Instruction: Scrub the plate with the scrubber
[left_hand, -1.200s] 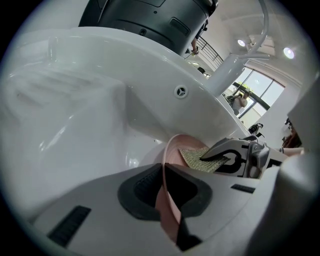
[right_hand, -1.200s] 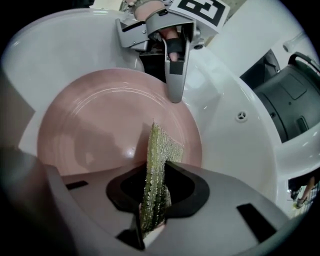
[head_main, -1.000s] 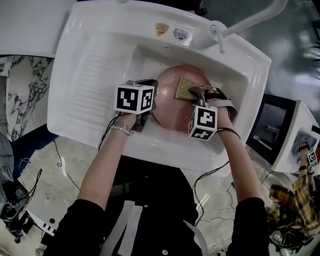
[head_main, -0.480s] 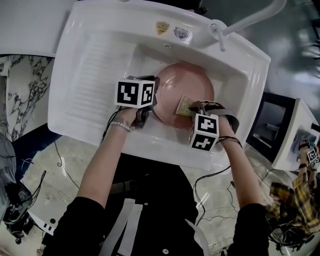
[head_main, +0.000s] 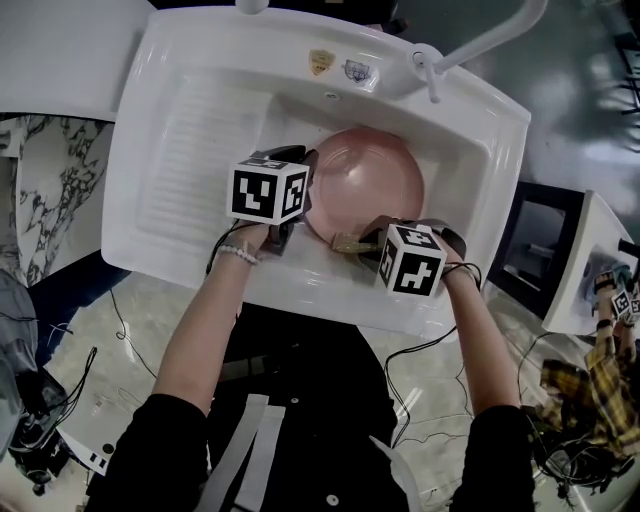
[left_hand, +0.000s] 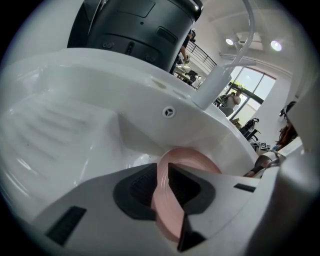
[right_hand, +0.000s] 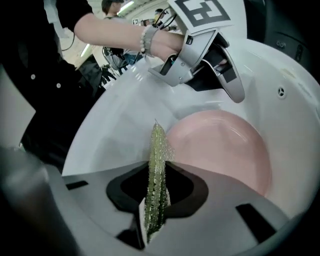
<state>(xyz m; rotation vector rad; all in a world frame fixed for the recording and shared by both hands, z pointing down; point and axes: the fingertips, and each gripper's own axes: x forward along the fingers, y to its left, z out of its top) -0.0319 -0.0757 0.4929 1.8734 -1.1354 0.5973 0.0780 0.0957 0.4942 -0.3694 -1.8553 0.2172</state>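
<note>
From the head view, a white sink (head_main: 150, 150) is set into a marbled table (head_main: 60, 190), and a pink plate (head_main: 370, 180) lies in its basin below the tap (head_main: 480, 40). The left tool (head_main: 303, 192) sits at the plate's left rim. The right tool (head_main: 372, 240) is at the plate's near rim, with the scrubber (head_main: 347, 243) sticking out of it towards the left, just over the plate's edge. In the left gripper view, the left tool (left_hand: 161, 172) has the plate (left_hand: 195, 162) running edge-on between its two dark pads. Its jaws have just been opening and now stand partly apart, loose around the rim rather than clamped on it. The basin wall of the sink (left_hand: 75, 125) rises behind, with a small overflow fitting (left_hand: 169, 112) in it. In the right gripper view, the right tool (right_hand: 157, 175) is closed tight on the scrubber (right_hand: 157, 150), a thin green-yellow pad seen edge-on and standing upright out of the jaws. The plate (right_hand: 220, 145) lies just beside it to the right, face up on the basin floor. Above the plate's far rim hangs the left tool (right_hand: 222, 80), with the person's hand (right_hand: 165, 42) behind it.
</note>
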